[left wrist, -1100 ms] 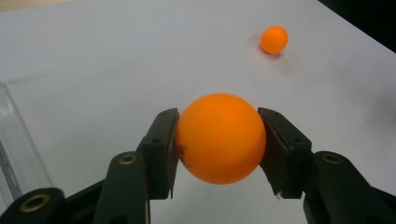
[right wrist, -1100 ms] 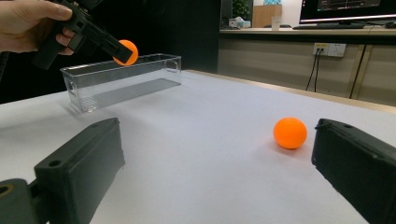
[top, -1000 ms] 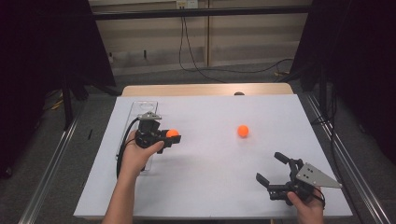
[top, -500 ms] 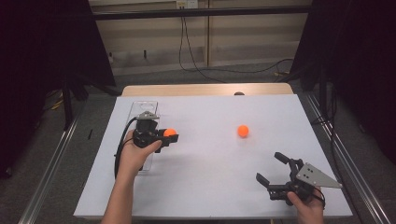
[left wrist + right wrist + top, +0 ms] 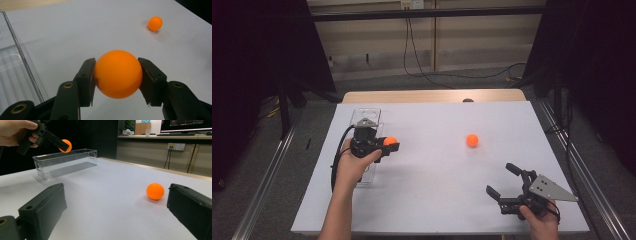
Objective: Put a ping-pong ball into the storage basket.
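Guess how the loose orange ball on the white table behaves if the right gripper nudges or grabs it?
The small, smooth orange ball lying loose on the white table would probably roll off at a nudge. It looks light and hollow, like a ping-pong ball. The open right gripper should centre on it; the left gripper holds a matching ball squarely.

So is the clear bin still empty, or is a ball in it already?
Empty: the clear bin shows a bare floor, while the left gripper holds one orange ball above the table.
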Tool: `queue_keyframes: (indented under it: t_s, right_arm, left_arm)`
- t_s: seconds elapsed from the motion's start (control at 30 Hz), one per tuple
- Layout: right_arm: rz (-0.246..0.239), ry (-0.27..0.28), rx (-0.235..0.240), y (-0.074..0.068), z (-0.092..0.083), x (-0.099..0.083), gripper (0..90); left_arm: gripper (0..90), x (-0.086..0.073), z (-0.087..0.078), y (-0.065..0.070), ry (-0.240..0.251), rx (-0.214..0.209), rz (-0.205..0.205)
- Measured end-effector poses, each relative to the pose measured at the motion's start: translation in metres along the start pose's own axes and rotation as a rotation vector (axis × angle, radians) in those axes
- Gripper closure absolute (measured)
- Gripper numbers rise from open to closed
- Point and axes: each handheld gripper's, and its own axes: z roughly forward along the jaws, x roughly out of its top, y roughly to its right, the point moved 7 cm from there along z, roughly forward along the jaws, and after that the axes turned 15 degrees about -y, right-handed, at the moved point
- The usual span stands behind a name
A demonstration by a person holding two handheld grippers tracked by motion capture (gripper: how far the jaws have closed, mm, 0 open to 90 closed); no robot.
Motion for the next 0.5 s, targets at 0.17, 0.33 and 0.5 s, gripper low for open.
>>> queue_keyframes:
  t_s: [0.17,0.33,0.5]
  right_arm:
    - [0.002,0.002,-0.001,0.0003,-0.0003,0.0001,1.5]
    - [0.001,0.001,0.0,0.0001,-0.0002,0.0,1.5]
    - [0.003,0.001,-0.001,0.0003,-0.0002,0.0001,1.5]
  left_arm:
    - [50.8,-0.0003,-0.002,-0.0023,0.006,0.008,-0.006]
    - [50.8,-0.0012,-0.0044,-0.0054,0.005,0.018,-0.002]
    - [50.8,-0.0013,-0.0058,-0.0068,0.011,0.018,-0.011]
